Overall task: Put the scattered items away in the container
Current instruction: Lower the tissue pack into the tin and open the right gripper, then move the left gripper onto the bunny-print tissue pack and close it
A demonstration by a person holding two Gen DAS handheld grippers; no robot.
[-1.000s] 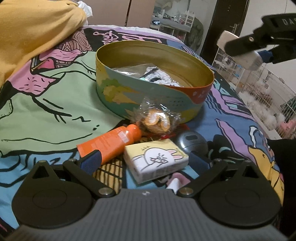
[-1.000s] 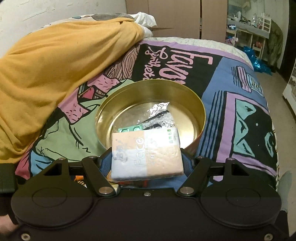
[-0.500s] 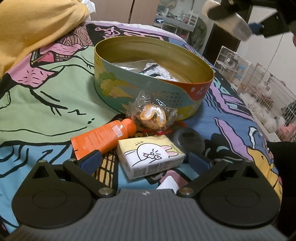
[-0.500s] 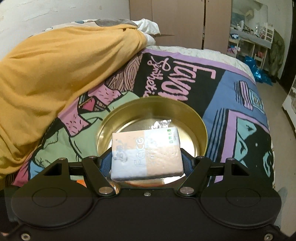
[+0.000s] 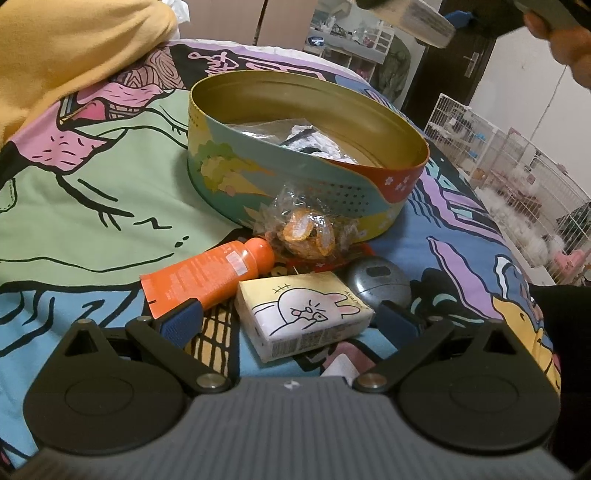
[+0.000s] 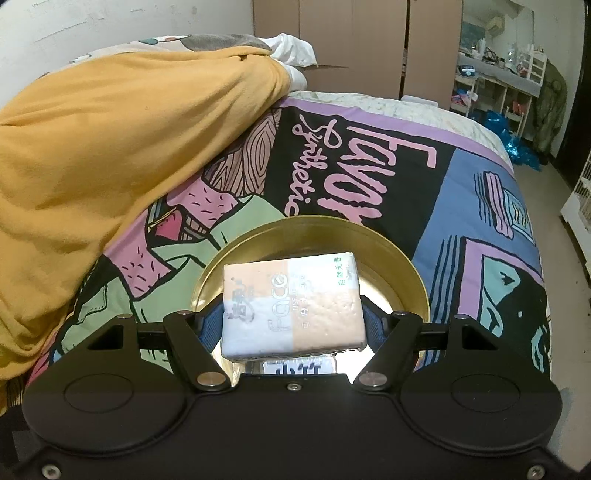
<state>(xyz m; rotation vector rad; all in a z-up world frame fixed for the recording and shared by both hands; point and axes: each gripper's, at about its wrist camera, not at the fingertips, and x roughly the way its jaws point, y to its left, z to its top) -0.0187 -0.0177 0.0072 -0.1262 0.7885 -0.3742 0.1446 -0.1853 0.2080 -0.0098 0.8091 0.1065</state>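
My right gripper (image 6: 293, 325) is shut on a peach and white tissue pack (image 6: 291, 302), held in the air above the round gold tin (image 6: 410, 273). That pack (image 5: 424, 20) also shows at the top of the left wrist view, high over the tin (image 5: 295, 184), which holds crinkled plastic bags. My left gripper (image 5: 291, 321) stands open low over the bedspread, its blue pads either side of a yellow tissue pack with a rabbit drawing (image 5: 304, 314). Beside it lie an orange tube (image 5: 210, 275), a clear bag of snacks (image 5: 306, 230) and a grey round case (image 5: 378, 280).
A mustard-yellow blanket (image 6: 110, 155) is heaped on the left of the bed. The patterned bedspread (image 5: 92, 184) covers the rest. White wire cages (image 5: 517, 173) stand on the floor past the bed's right edge. A person's hand (image 5: 569, 44) shows at the top right.
My right gripper has risen and moved back with the tissue pack, so the tin now sits lower and more hidden behind it. The left gripper has stayed over the rabbit pack.
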